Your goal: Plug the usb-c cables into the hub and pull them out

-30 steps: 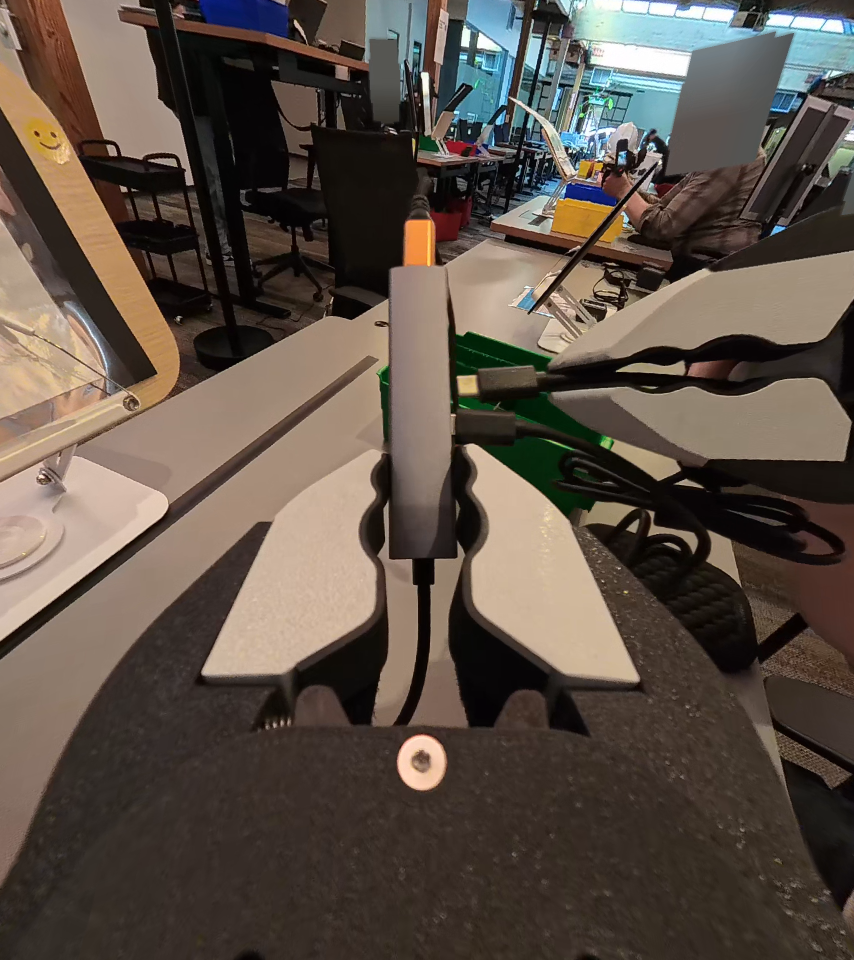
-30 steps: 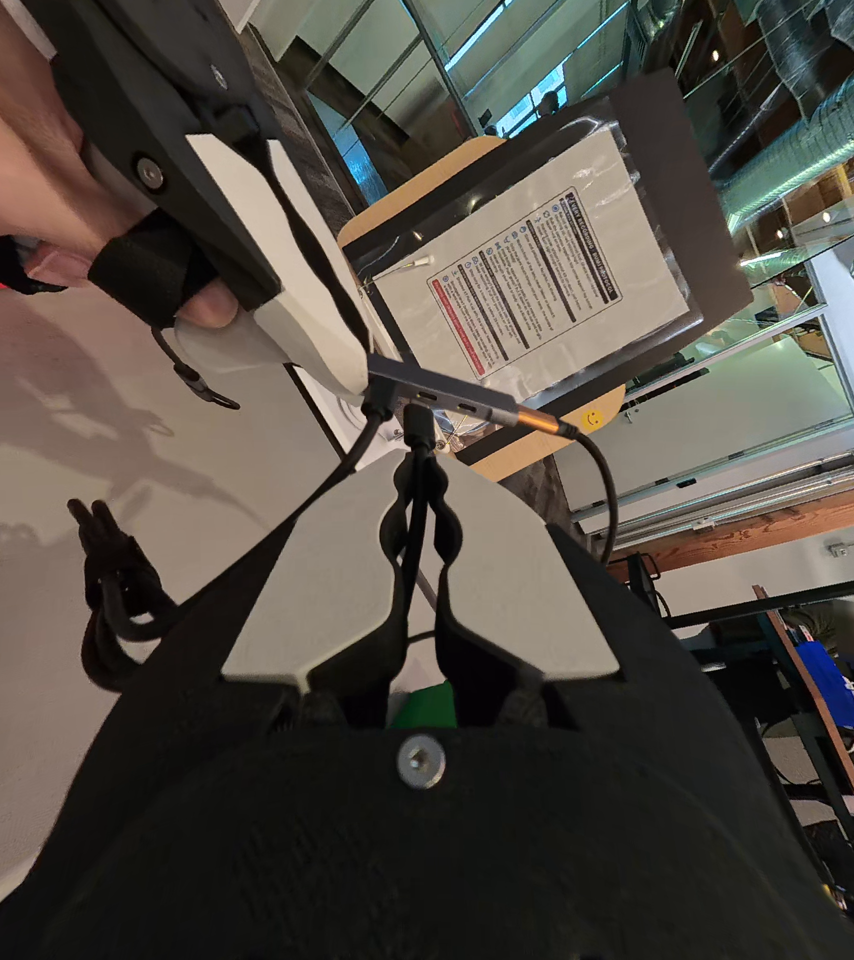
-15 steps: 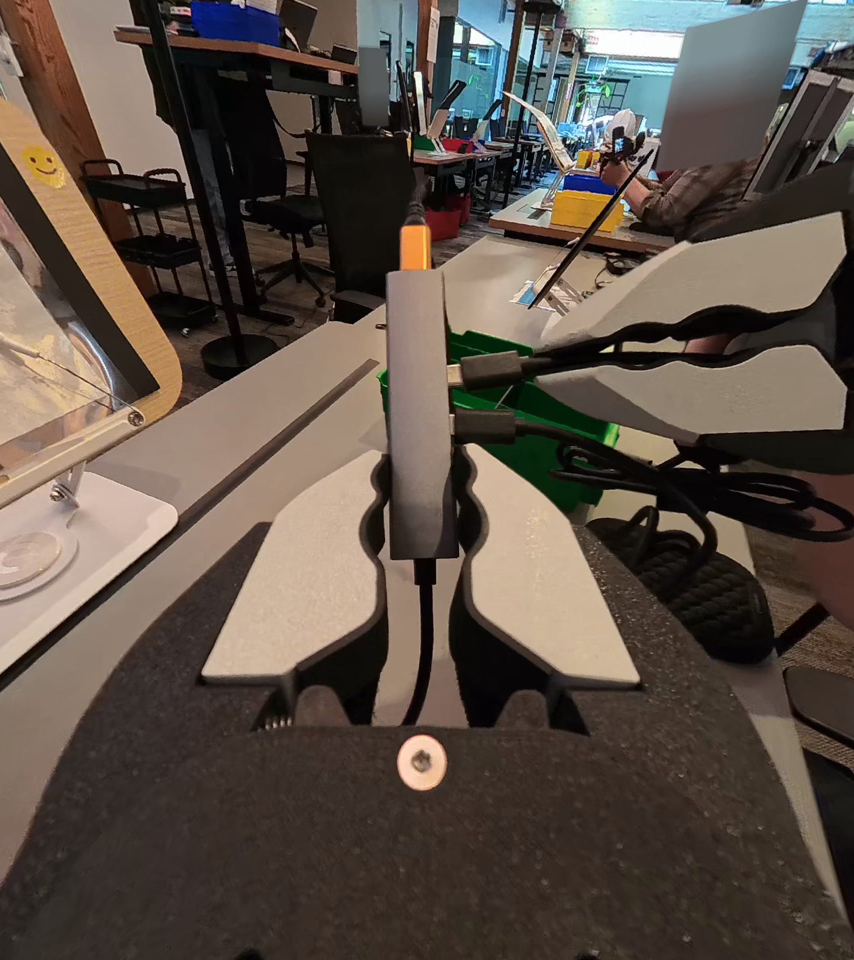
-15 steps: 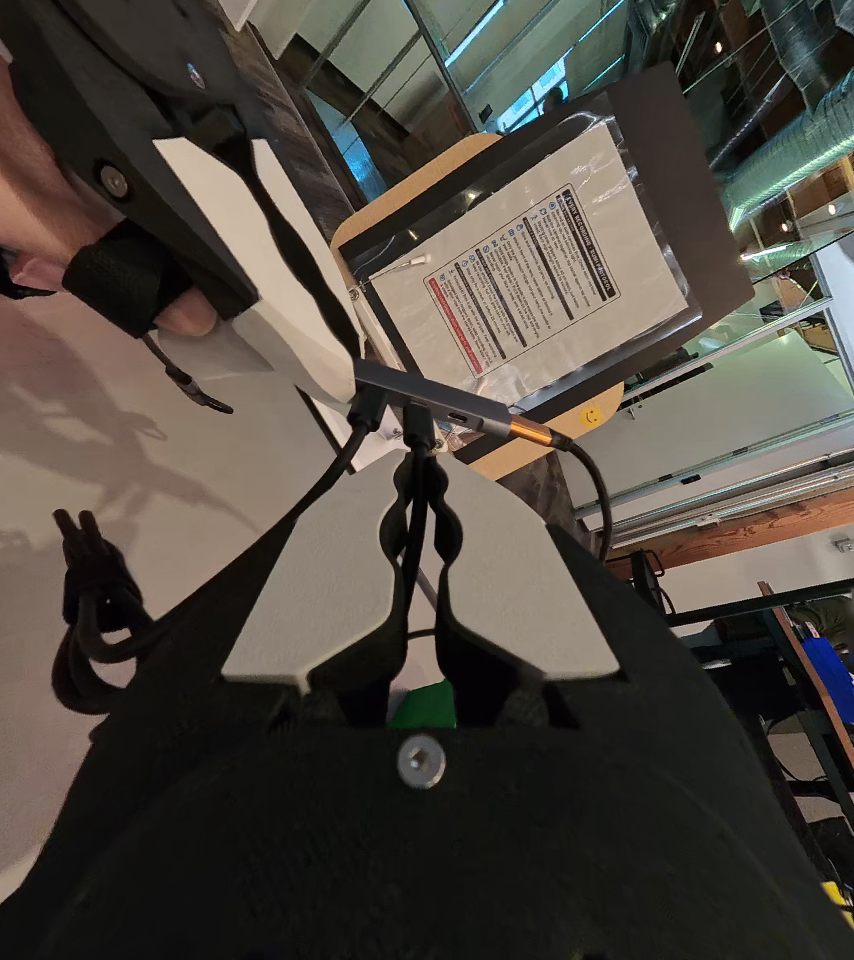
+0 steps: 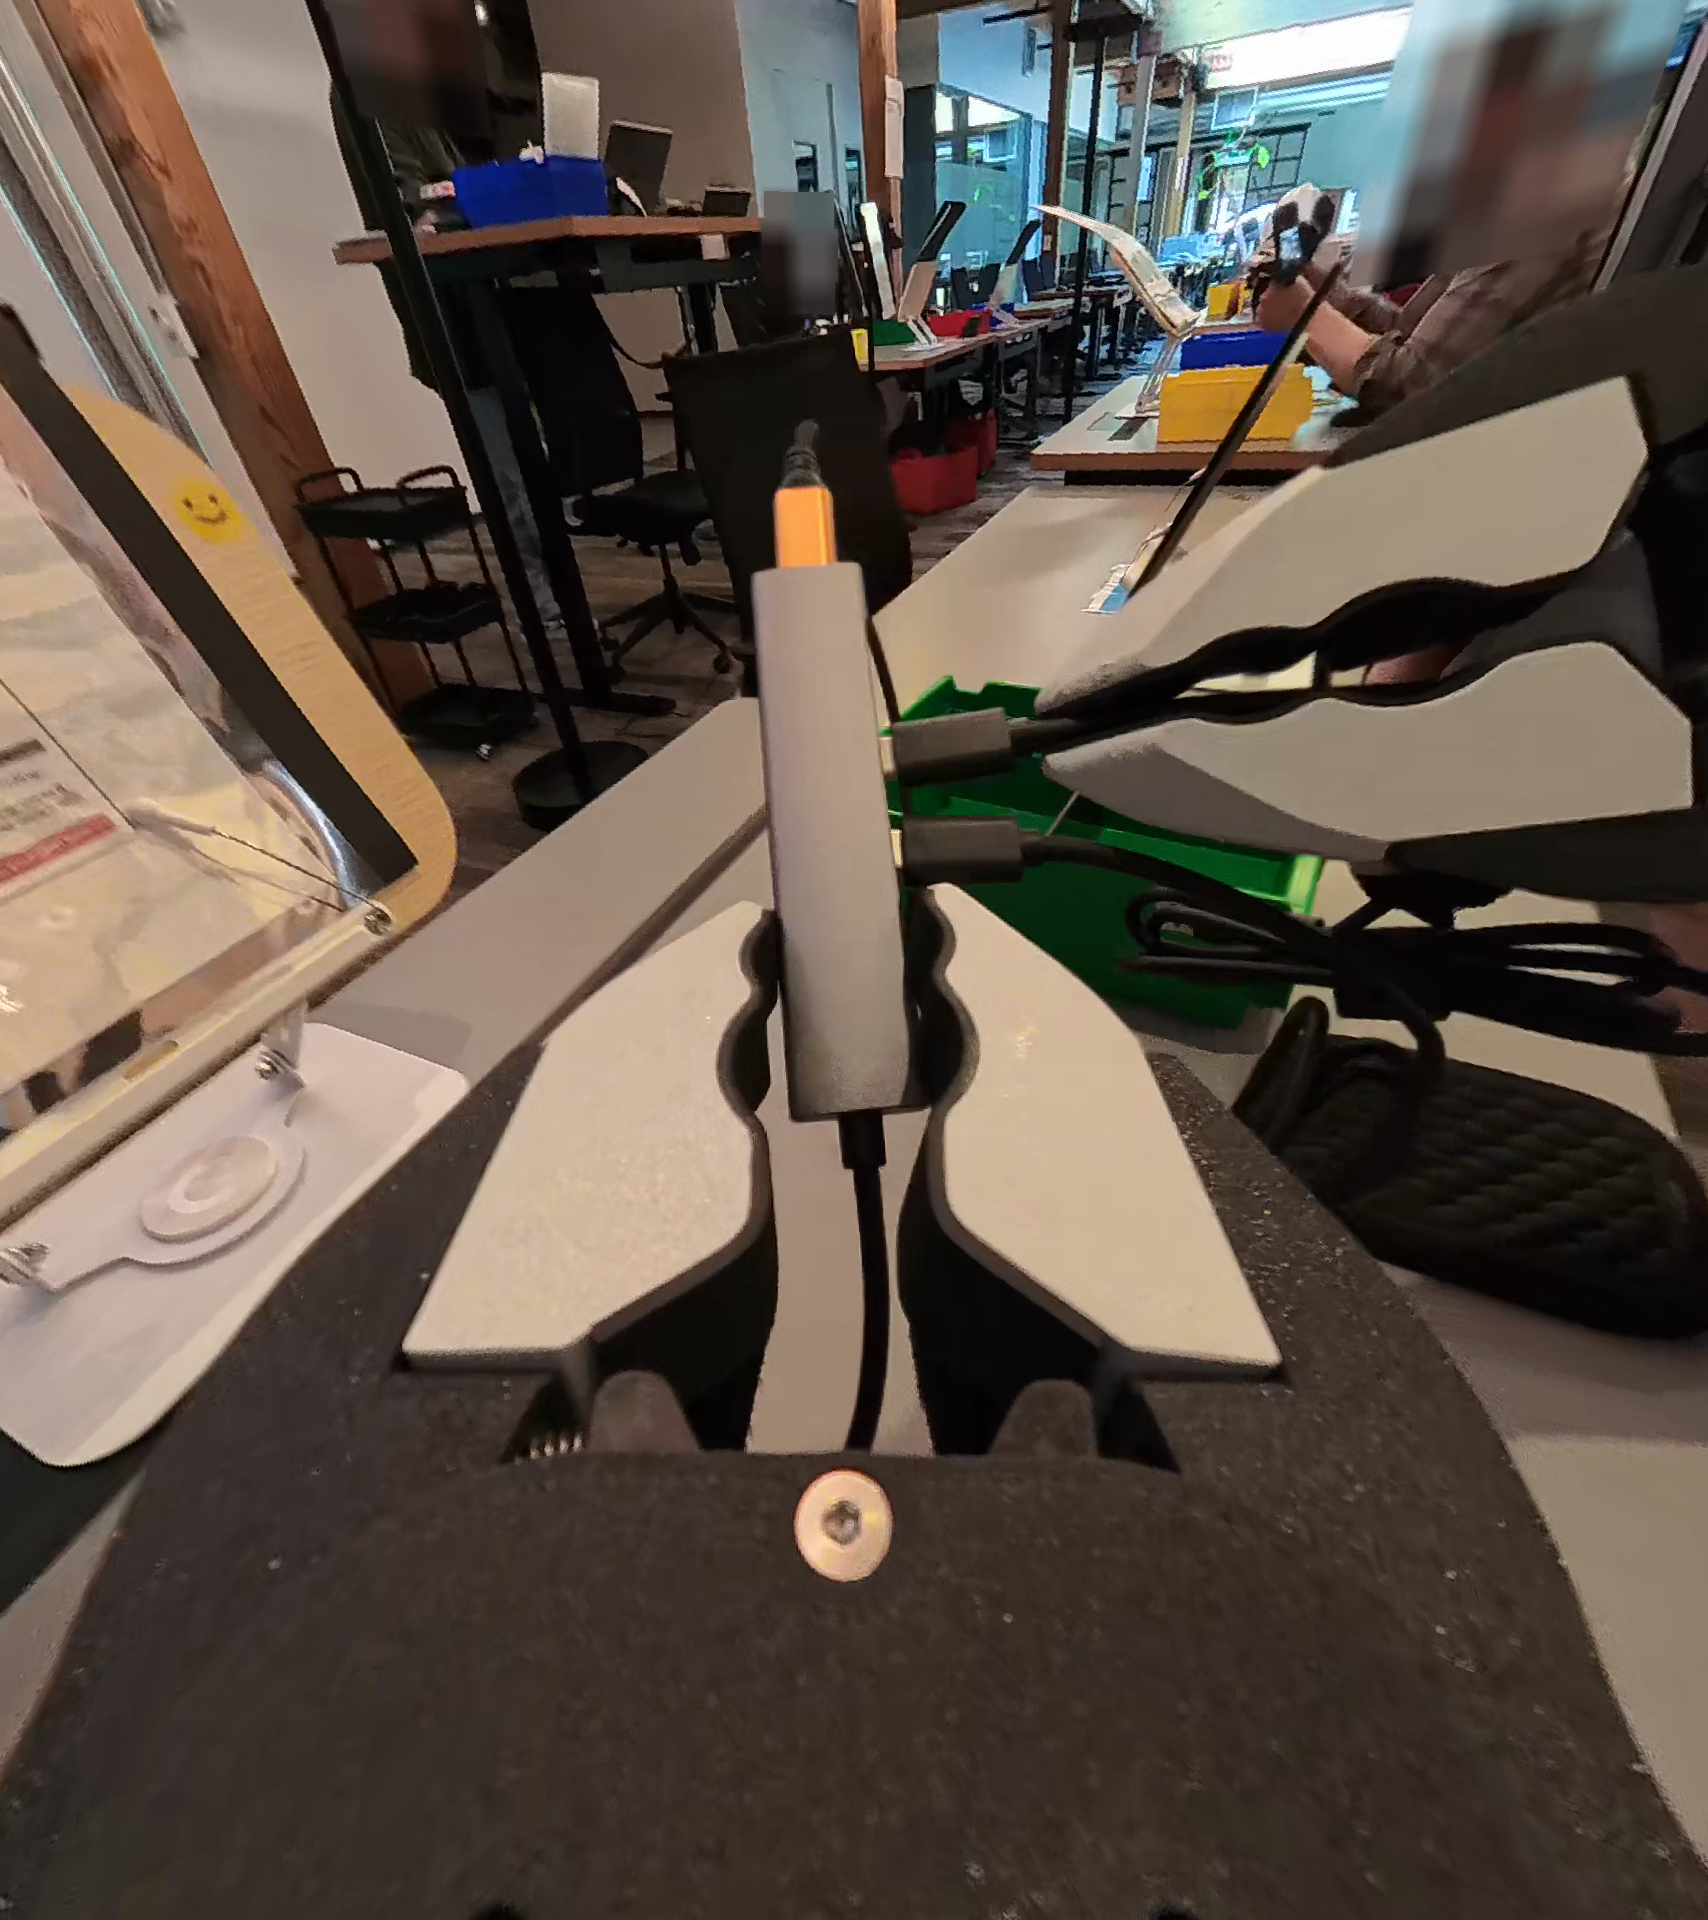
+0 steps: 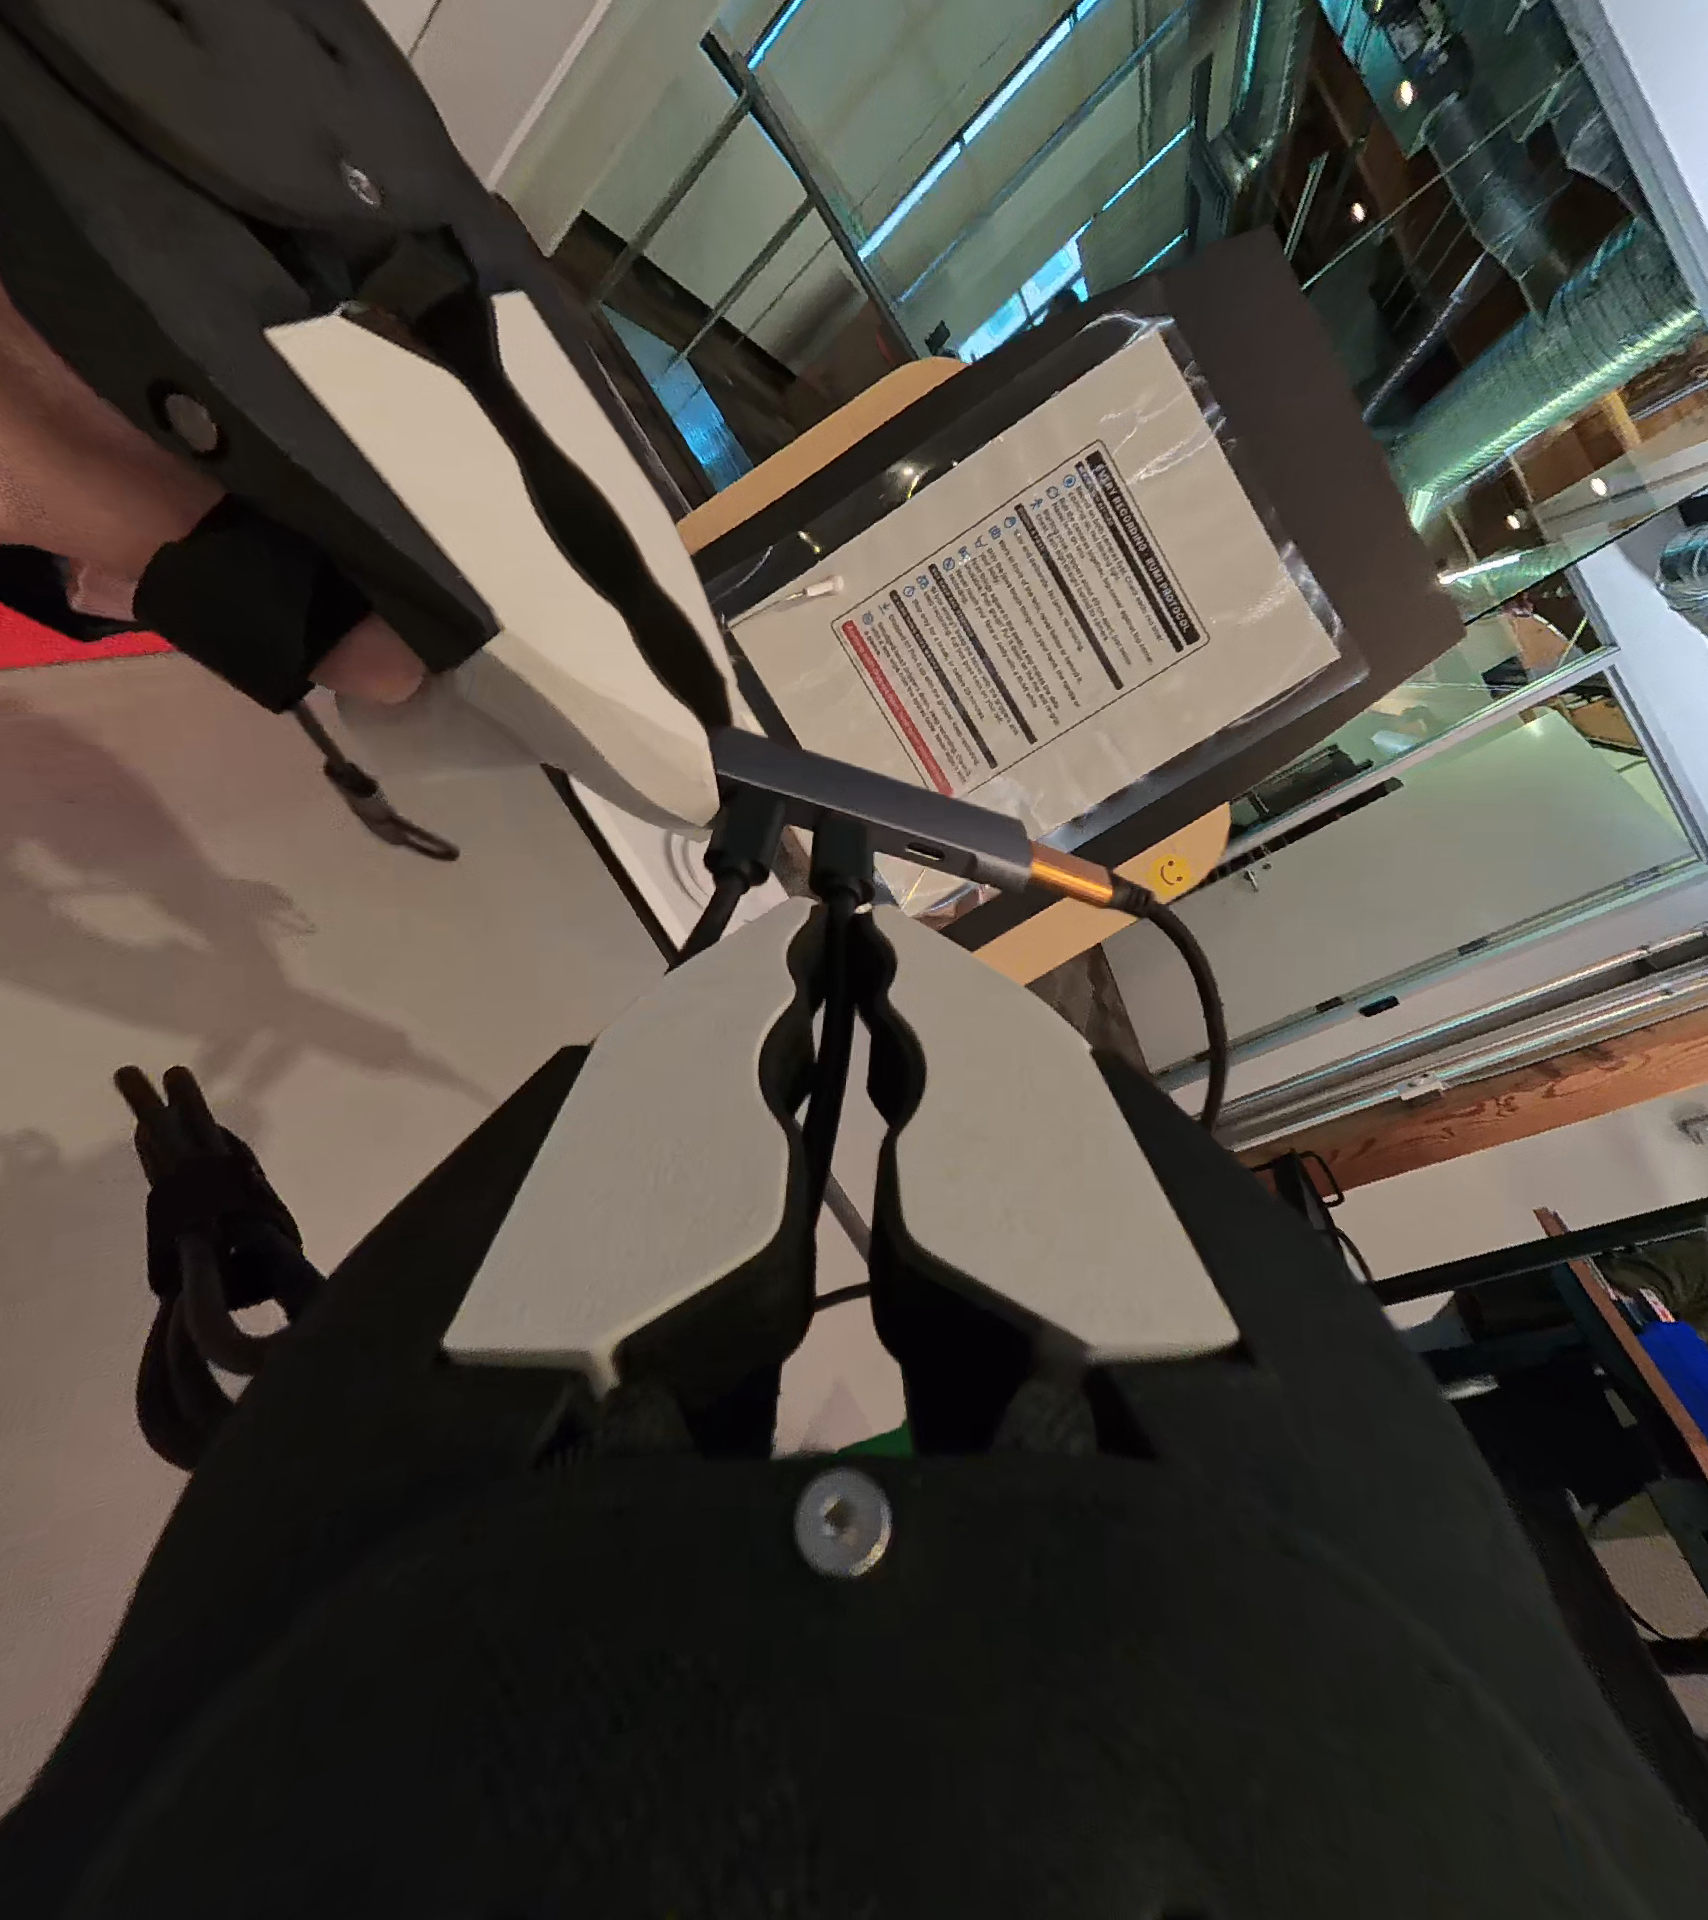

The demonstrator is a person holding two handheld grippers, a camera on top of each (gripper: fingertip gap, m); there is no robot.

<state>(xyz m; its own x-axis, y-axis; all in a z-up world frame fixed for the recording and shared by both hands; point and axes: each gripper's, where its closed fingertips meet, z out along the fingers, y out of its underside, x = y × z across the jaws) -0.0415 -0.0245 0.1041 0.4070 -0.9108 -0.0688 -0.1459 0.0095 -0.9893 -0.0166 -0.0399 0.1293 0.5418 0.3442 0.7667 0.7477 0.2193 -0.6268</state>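
Observation:
My left gripper [image 5: 842, 940] is shut on the near end of a slim grey hub [image 5: 822, 769] and holds it upright above the table. The hub has an orange end [image 5: 803, 525] at the far tip. My right gripper [image 5: 1045, 732] comes in from the right, shut on the cable of the upper black USB-C plug [image 5: 949, 743], which sits against the hub's side. A lower USB-C plug [image 5: 964, 847] is in the hub below it. In the right wrist view, my right gripper [image 6: 834, 920] pinches the cable just behind the plug [image 6: 839, 857], beside the second plug [image 6: 746, 831] in the hub [image 6: 871, 805].
A green bin [image 5: 1089, 914] stands behind the hub. Coiled black cables [image 5: 1452, 966] hang over a black woven pad [image 5: 1484, 1184] at the right. A tilted sign stand [image 5: 237, 665] on a white base [image 5: 154, 1268] stands at the left. A person sits at a far desk. My right fingertips sit around 5 cm from my left ones.
My right gripper has moved the upper plug left, from a small gap beside the hub to being pressed into its side. The left gripper keeps its hold on the hub.

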